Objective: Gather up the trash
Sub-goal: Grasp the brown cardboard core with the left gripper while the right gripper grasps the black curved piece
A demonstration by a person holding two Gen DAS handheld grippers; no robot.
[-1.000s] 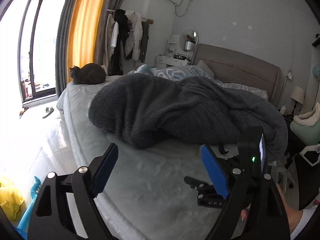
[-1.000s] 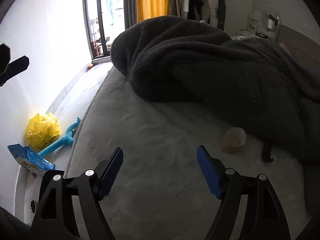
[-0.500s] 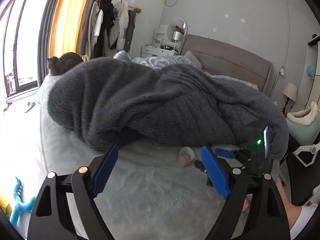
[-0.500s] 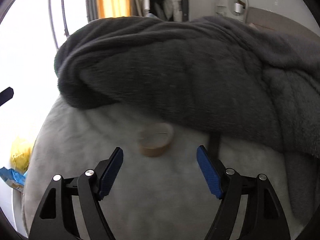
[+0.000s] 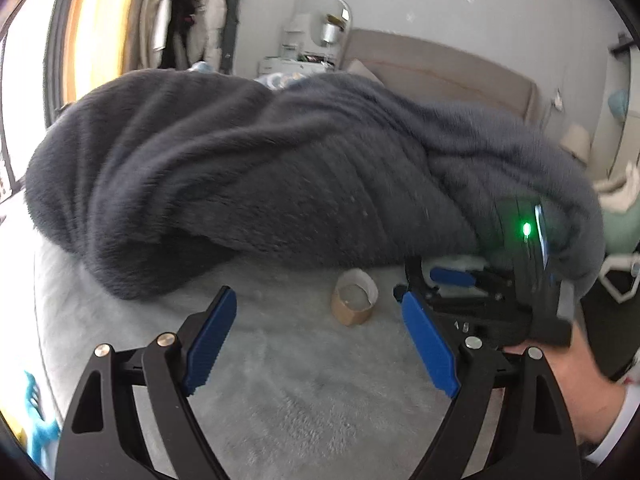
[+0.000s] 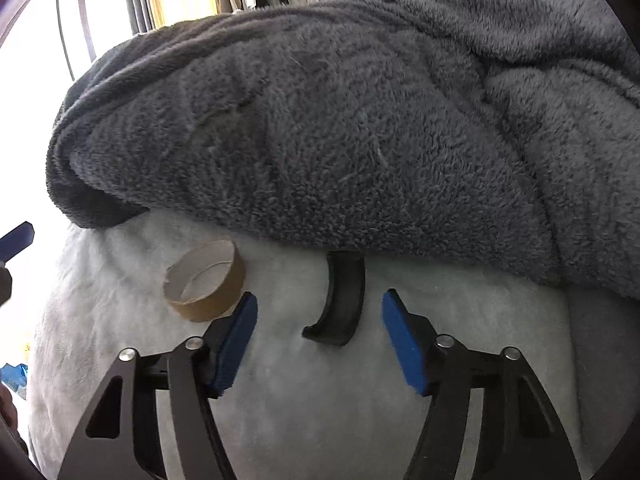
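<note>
An empty cardboard tape ring (image 5: pixel 353 298) (image 6: pixel 206 285) lies on the pale grey bed cover (image 5: pixel 312 392) just under the edge of a dark fluffy blanket (image 5: pixel 248 176). A curved black plastic piece (image 6: pixel 341 306) pokes out from beneath the blanket (image 6: pixel 360 120). My right gripper (image 6: pixel 319 320) hovers over that black piece, jaws closing, pads apart from it; the ring sits just outside its left finger. My right gripper (image 5: pixel 452 280) also shows at the right of the left wrist view, held by a hand (image 5: pixel 576 384). My left gripper (image 5: pixel 318 336) stands open and empty, short of the ring.
The blanket heaps high across the bed behind the trash. A headboard (image 5: pixel 440 68), a dresser with round mirror (image 5: pixel 316 40) and hanging clothes (image 5: pixel 188 20) stand at the back. A blue toy (image 5: pixel 38 436) and a blue wrapper (image 6: pixel 12 376) lie on the floor to the left.
Both grippers have moved forward and down toward the blanket's edge. The ring and black piece now loom closer. The right jaws have narrowed, with the black piece now between them instead of the ring.
</note>
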